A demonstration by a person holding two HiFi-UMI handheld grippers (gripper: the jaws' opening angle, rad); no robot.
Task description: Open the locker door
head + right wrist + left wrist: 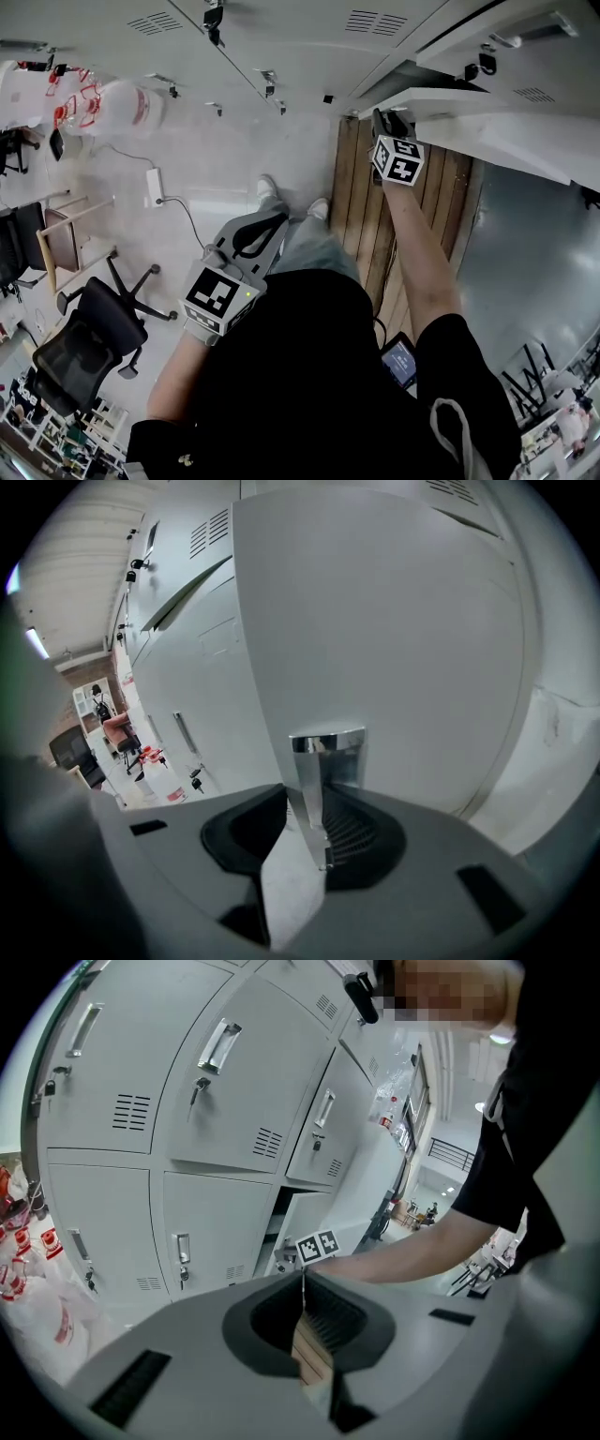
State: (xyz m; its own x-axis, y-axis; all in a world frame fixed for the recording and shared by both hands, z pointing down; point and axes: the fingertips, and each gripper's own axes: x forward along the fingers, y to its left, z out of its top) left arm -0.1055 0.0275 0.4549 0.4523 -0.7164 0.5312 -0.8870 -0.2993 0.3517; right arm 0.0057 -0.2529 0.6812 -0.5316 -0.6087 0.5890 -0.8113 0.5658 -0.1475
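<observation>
The left gripper [267,225] [302,1283] hung low by the person's waist, its jaws together at the tips with nothing between them; past it, the right arm reached out over the plank floor [356,187]; the right gripper [389,120] [314,808] had its jaws clamped on the chrome handle [323,752] at the edge of the door [441,101] [375,621]; the door stood partly open, swung out from the grey lockers [234,1101]; an office chair [84,337] and red-printed bags [122,103] lay well off to the left.
</observation>
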